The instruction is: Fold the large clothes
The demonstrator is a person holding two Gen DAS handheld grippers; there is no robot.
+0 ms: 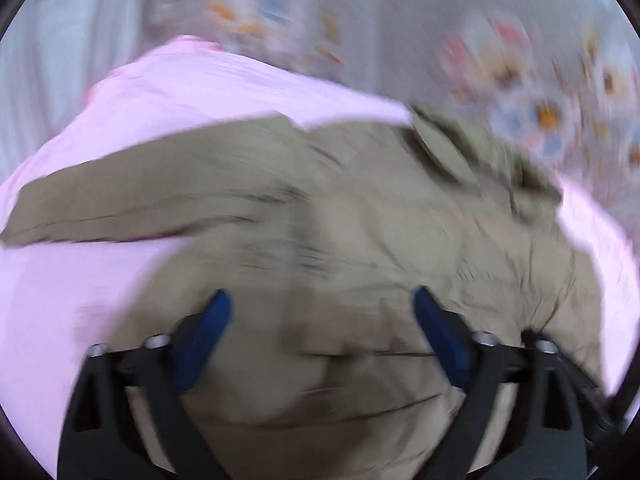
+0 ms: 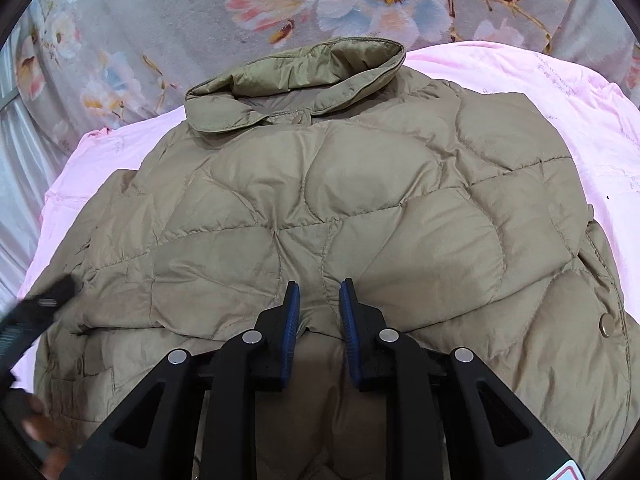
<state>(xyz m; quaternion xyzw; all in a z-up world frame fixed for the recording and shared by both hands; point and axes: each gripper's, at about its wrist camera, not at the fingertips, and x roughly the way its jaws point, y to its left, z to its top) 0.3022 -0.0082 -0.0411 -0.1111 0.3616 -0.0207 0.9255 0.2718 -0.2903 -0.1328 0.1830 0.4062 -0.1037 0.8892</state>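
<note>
The jacket (image 2: 320, 208) lay spread on a pink sheet (image 2: 560, 92), collar (image 2: 296, 80) at the far side, its quilted panel facing up. It seemed laid flat like this so the sides could be folded in.

The right gripper (image 2: 319, 300) stood over the near middle of the jacket, its blue pads (image 2: 291, 320) drawn close with a ridge of fabric pinched between them, probably to lift or carry a fold across.

The left gripper (image 1: 322, 308) hung over the jacket with its fingers spread wide and nothing between them. Its view was blurred, so contact with the cloth could not be told.

In the right view, part of the other tool (image 2: 36, 316) showed dark and blurred at the near left.

Past the sheet lay a grey floral cloth (image 2: 168, 20), and at the far left pale curtain-like folds (image 2: 16, 152).
</note>
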